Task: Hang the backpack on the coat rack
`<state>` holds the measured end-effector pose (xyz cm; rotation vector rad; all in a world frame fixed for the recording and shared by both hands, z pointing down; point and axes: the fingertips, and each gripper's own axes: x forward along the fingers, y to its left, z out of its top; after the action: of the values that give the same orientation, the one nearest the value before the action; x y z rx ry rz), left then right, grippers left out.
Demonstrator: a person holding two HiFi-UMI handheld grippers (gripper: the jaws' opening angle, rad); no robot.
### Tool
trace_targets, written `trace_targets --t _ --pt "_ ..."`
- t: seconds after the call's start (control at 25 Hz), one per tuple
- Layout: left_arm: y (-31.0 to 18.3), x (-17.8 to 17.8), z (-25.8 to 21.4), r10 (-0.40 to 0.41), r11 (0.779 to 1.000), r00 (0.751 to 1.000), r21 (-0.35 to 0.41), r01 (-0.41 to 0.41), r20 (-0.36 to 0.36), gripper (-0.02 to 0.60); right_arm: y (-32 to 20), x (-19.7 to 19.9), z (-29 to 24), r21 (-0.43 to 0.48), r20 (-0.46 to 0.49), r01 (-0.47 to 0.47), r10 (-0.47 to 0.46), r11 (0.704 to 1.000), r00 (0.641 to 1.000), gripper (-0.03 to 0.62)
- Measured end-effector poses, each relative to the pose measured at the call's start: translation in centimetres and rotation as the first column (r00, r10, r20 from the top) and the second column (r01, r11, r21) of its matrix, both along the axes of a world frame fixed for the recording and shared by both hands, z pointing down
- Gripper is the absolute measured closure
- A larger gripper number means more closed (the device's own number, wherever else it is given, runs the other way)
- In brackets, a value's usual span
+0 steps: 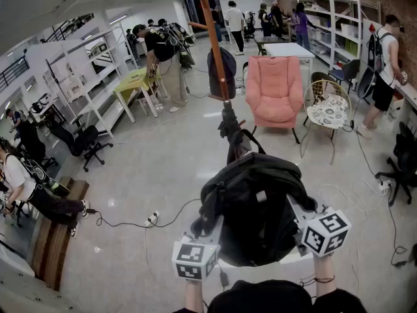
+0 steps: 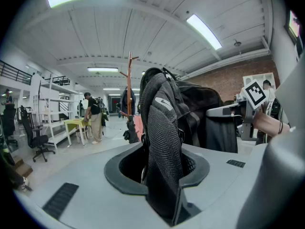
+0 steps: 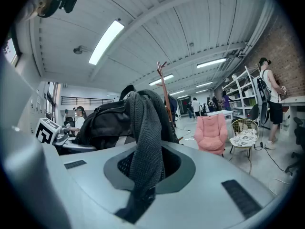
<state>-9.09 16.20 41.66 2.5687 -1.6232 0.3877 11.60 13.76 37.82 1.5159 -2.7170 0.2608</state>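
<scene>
1. Held up between both claws: the black backpack (image 1: 257, 207), carried by its two mesh straps, probably to share the weight and keep the bag's top free for hooking.
2. Pinched in the left claw (image 2: 161, 180): one thick padded strap (image 2: 162, 128), filling the jaws and so keeping them partly apart. Bulk of the bag just beyond this claw and to its right.
3. Squeezed in the right claw (image 3: 143, 178): the other strap (image 3: 145, 132), thinner here, with the jaws almost pressed together on it. Bulk of the bag just beyond and to the left.
4. Aimed close to level, both claws, likely so that neither strap slides out of its jaws.
5. Well ahead of both claws, past the bag: the wooden coat rack (image 1: 213, 41), apparently with a dark garment (image 1: 221, 72) already on it.
6. Not yet hung. Judged still to do: closing the gap, then lifting a strap over a free peg.
</scene>
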Motion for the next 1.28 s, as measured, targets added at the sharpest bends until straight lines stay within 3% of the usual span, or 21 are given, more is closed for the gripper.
trace_targets --t 0.76,1.28 --pt "-0.9 1.9 0.9 -0.056 0.998 0.998 -0.027 0.056 -0.01 0.446 -2.1 1.5 1.0 -0.04 0.021 0.043 -0.043 0.998 0.999 0.559" --pt "-7.0 1.3 2.6 -0.067 0.994 0.998 -0.084 0.066 -0.011 0.445 -8.4 0.9 2.8 -0.095 0.028 0.048 -0.046 0.994 0.999 0.559"
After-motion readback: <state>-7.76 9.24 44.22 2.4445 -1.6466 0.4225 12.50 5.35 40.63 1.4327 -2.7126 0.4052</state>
